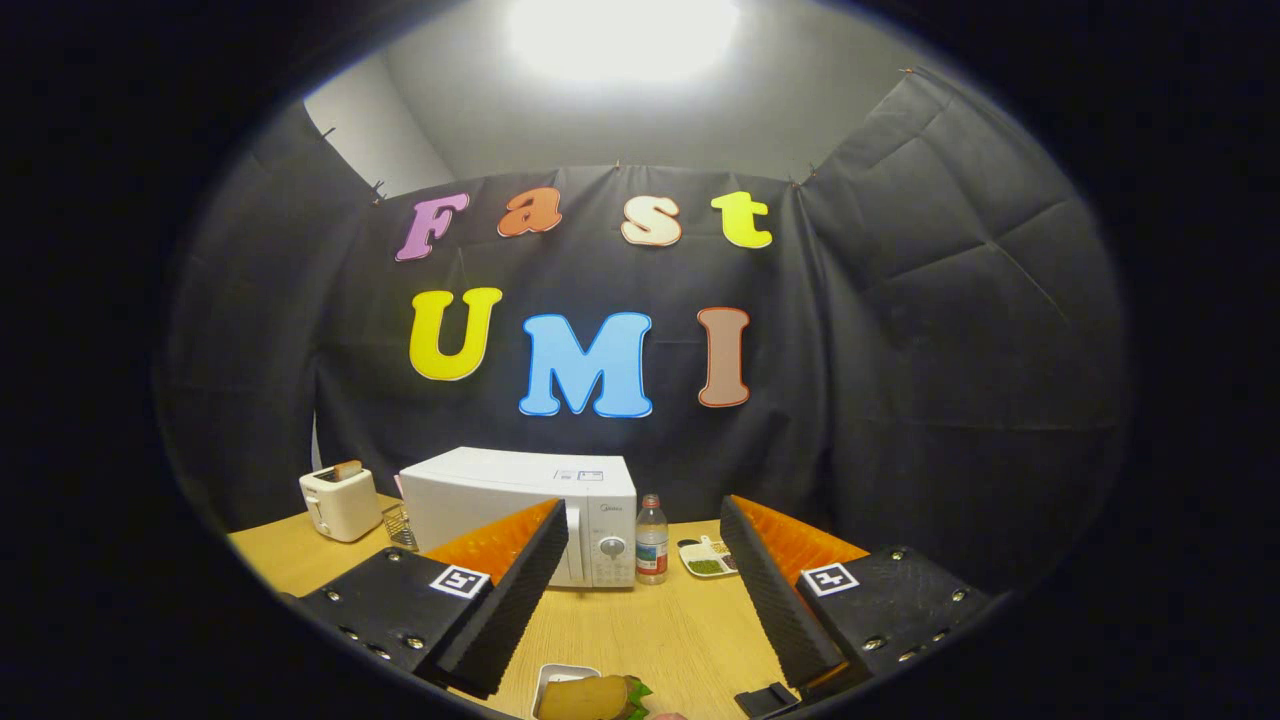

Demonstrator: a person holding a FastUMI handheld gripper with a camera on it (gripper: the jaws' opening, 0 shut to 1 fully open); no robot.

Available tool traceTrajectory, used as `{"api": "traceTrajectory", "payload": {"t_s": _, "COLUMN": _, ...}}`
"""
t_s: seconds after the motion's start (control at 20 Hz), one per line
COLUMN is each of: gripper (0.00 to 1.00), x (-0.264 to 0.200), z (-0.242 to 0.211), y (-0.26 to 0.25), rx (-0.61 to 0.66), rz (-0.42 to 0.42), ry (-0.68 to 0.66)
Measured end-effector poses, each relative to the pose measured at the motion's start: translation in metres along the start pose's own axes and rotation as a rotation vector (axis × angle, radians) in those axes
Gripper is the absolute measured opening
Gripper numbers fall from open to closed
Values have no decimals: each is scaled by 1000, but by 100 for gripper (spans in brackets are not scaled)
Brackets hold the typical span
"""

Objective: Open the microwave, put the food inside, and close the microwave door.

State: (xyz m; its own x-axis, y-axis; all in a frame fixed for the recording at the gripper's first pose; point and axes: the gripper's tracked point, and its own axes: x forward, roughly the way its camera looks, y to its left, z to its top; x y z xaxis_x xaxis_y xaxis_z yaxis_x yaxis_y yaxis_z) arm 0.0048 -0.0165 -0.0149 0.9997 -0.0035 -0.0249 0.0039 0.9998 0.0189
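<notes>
Fingers (640, 590) spread wide, holding nothing; microwave (520, 510) stands shut at the counter's (640, 630) far side, beyond them; door likely stiff, to be pulled at its edge beside the dial panel; food (590, 697) on its tray lies below the fingers, probably soft and light; grip the tray rim; wooden counter looks smooth.

1. Microwave (520, 510): small brand mark on the control panel and a sticker on top, both too small to read.
2. Bottle (651, 540): label illegible.
3. Tool (640, 590), fingers spread: square coded markers, no lettering.
</notes>
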Motion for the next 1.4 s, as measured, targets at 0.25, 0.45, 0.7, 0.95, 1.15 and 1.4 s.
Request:
{"api": "traceTrajectory", "payload": {"t_s": 0.25, "gripper": 98, "x": 5, "z": -5, "y": -4, "rx": -12, "rz": -10, "ry": -3}}
{"api": "traceTrajectory", "payload": {"t_s": 0.45, "gripper": 98, "x": 20, "z": -14, "y": -6, "rx": 11, "rz": -3, "ry": 19}}
{"api": "traceTrajectory", "payload": {"t_s": 0.7, "gripper": 98, "x": 66, "z": -24, "y": 4, "rx": 8, "rz": 40, "ry": 37}}
{"api": "traceTrajectory", "payload": {"t_s": 0.95, "gripper": 98, "x": 118, "z": -42, "y": 32, "rx": 14, "rz": 116, "ry": 61}}
{"api": "traceTrajectory", "payload": {"t_s": 1.15, "gripper": 98, "x": 155, "z": -61, "y": 52, "rx": -6, "rz": 173, "ry": 72}}
{"api": "traceTrajectory", "payload": {"t_s": 1.4, "gripper": 98, "x": 205, "z": -92, "y": 69, "rx": -12, "rz": 213, "ry": 108}}
